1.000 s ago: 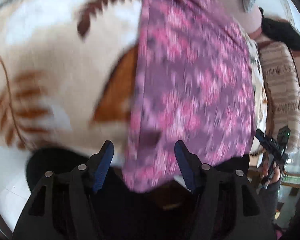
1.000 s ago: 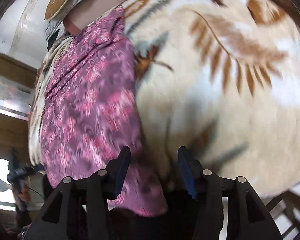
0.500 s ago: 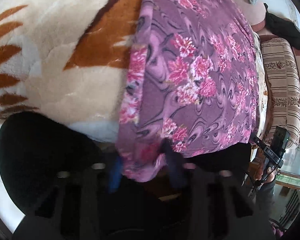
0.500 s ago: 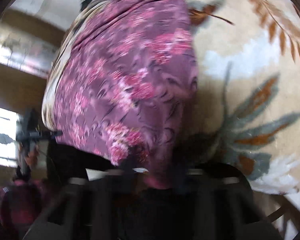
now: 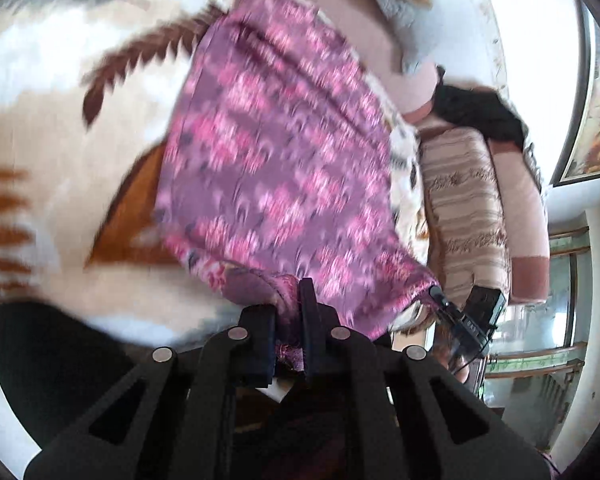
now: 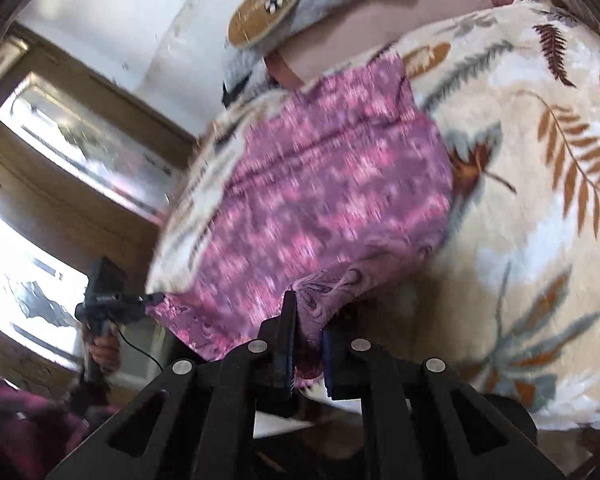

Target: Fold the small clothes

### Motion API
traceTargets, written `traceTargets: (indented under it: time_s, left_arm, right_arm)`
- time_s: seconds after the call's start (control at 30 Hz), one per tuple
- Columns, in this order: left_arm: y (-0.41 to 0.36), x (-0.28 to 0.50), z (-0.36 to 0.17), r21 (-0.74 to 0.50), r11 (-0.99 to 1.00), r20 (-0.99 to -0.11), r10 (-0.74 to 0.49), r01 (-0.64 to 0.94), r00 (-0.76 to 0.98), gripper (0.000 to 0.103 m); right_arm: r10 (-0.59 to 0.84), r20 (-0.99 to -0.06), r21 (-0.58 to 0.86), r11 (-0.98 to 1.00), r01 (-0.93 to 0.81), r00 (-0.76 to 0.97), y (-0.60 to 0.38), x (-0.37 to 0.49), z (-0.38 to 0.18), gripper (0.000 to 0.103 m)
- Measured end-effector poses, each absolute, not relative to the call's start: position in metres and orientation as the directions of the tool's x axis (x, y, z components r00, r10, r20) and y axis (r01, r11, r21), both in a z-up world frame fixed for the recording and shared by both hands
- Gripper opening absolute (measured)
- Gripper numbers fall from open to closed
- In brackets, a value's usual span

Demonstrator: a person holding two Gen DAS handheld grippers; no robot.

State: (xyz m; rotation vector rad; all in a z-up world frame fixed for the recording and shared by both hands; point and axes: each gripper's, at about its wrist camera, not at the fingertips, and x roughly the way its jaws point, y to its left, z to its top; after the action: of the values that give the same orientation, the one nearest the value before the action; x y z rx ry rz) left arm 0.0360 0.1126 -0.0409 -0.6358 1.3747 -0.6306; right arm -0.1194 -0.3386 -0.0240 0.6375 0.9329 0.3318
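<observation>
Left wrist view, left to right: lying across the nine-o'clock half, a cream plush blanket with brown and orange fern leaves. Spreading over it from twelve o'clock down to centre, the purple floral garment, blurred. Pinching the garment's near hem at six o'clock, the left gripper, jaws pressed tight on a bunched fold of the cloth. Clamping the far corner of the same hem at four o'clock, the right gripper, seen from outside. Standing at three o'clock, a striped cushion against a pink sofa arm.

Right wrist view, left to right: showing at eight o'clock, a hand gripping the left gripper's handle, its tip meeting the garment's corner. Draping from eleven o'clock to centre, the purple floral garment, blurred. Biting the near hem at six o'clock, the right gripper, jaws closed on the fabric. Filling the three-o'clock side, the blanket.
</observation>
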Motion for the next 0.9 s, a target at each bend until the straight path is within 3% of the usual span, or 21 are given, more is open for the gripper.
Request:
traceTargets:
  time_s: [0.27,0.53,0.9]
  left_arm:
    - [0.122,0.094,-0.034,-0.765,0.644,-0.632,-0.748,-0.009,0.204,0.008]
    - [0.119,0.17,-0.033,-0.744,0.668,-0.647,-0.708,-0.032,0.283,0.008]
    - [0.093,0.292,-0.06,-0.746,0.657,-0.649,-0.682,-0.109,0.336,0.008]
  right_arm:
    - [0.536,-0.532,0.713,0.701,0.005,0.656,-0.348,-0.067,-0.002,0.01]
    - [0.512,-0.453,0.782,0.621,0.05,0.73,-0.373,0.012,-0.011,0.01]
    - [0.445,-0.464,0.826,0.529,0.193,0.766,-0.409,0.124,-0.054,0.01]
